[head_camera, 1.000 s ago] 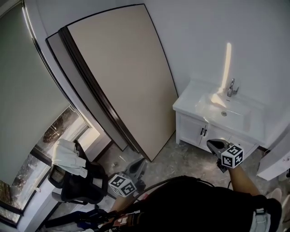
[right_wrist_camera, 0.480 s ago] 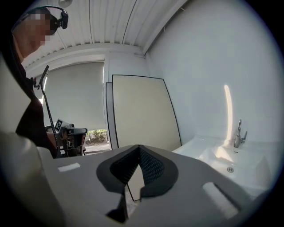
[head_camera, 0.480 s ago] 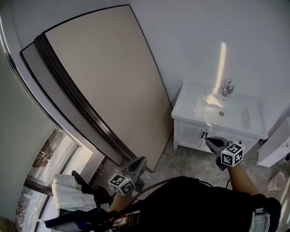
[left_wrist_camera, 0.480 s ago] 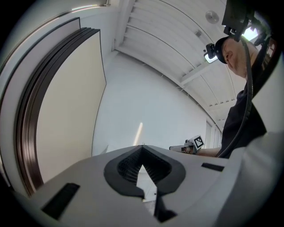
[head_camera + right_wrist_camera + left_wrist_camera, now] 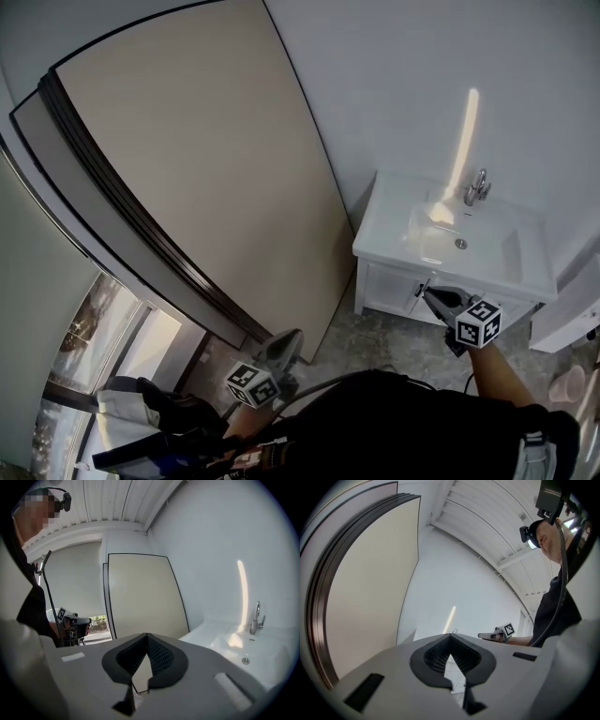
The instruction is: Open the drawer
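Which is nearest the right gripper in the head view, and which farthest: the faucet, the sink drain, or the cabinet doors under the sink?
1. Cabinet doors: just ahead of the right gripper, under the basin.
2. Sink drain: farther back, in the middle of the basin.
3. Faucet: farthest, at the basin's rear edge.

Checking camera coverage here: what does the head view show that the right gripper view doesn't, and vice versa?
Only the head view: the white cabinet doors under the basin, and the marker cube on the right claw. Only the right gripper view: the ceiling and the person's headset. Both: the faucet, the leaning panels and the left claw.
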`<state>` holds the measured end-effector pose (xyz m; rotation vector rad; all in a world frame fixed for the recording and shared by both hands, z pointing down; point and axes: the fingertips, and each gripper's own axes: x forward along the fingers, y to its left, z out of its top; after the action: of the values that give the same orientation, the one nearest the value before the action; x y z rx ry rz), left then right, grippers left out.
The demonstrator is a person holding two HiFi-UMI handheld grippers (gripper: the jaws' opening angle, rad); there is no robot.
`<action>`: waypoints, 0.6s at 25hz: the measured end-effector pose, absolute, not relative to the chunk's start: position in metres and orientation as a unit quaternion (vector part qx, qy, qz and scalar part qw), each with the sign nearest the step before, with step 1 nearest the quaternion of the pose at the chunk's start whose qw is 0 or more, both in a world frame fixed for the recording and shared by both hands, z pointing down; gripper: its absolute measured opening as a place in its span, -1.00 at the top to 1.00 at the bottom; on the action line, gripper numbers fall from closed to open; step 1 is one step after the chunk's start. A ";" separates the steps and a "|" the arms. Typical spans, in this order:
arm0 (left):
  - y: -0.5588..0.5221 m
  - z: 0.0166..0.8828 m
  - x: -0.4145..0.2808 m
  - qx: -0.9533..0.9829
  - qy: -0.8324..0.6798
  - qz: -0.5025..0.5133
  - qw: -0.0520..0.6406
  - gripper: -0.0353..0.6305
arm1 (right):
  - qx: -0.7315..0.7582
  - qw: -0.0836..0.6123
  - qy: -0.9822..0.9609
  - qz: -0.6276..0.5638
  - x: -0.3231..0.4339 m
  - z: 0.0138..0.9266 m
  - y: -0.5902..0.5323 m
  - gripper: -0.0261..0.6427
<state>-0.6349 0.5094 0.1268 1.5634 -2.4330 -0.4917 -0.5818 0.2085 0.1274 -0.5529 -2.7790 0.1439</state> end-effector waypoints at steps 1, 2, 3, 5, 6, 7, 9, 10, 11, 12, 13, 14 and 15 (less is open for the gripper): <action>0.496 0.125 -0.644 0.528 -0.827 -0.164 0.104 0.92 | -0.200 0.152 -0.967 0.050 -0.594 0.129 0.198 0.92; 0.482 0.122 -0.653 0.524 -0.830 -0.160 0.104 0.92 | -0.209 0.151 -0.965 0.050 -0.607 0.130 0.187 0.92; 0.468 0.118 -0.662 0.517 -0.835 -0.157 0.103 0.92 | -0.218 0.149 -0.963 0.051 -0.620 0.130 0.175 0.92; 0.444 0.111 -0.681 0.503 -0.844 -0.157 0.097 0.92 | -0.234 0.145 -0.960 0.055 -0.648 0.129 0.151 0.92; 0.433 0.106 -0.690 0.498 -0.848 -0.157 0.093 0.92 | -0.239 0.143 -0.959 0.055 -0.663 0.126 0.139 0.92; 0.421 0.101 -0.700 0.495 -0.850 -0.156 0.088 0.92 | -0.244 0.142 -0.958 0.053 -0.676 0.122 0.126 0.92; 0.402 0.096 -0.723 0.485 -0.858 -0.151 0.078 0.92 | -0.253 0.138 -0.957 0.044 -0.705 0.114 0.103 0.92; 0.392 0.094 -0.735 0.479 -0.861 -0.152 0.074 0.92 | -0.258 0.135 -0.956 0.040 -0.719 0.110 0.091 0.92; 0.383 0.093 -0.748 0.472 -0.864 -0.157 0.071 0.92 | -0.263 0.134 -0.955 0.036 -0.734 0.107 0.081 0.92; 0.373 0.091 -0.758 0.467 -0.866 -0.162 0.068 0.92 | -0.269 0.132 -0.954 0.033 -0.746 0.105 0.071 0.92; 0.362 0.090 -0.767 0.464 -0.868 -0.166 0.067 0.92 | -0.274 0.132 -0.952 0.030 -0.757 0.104 0.063 0.92; 0.352 0.091 -0.774 0.463 -0.868 -0.167 0.066 0.92 | -0.279 0.131 -0.951 0.027 -0.767 0.103 0.055 0.92; 0.342 0.092 -0.780 0.462 -0.868 -0.166 0.066 0.92 | -0.283 0.129 -0.950 0.024 -0.775 0.103 0.048 0.92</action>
<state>-0.7805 0.3424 0.0921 1.3946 -2.6193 -0.5014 -0.7748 0.0475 0.1032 -0.8237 -2.7613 0.0708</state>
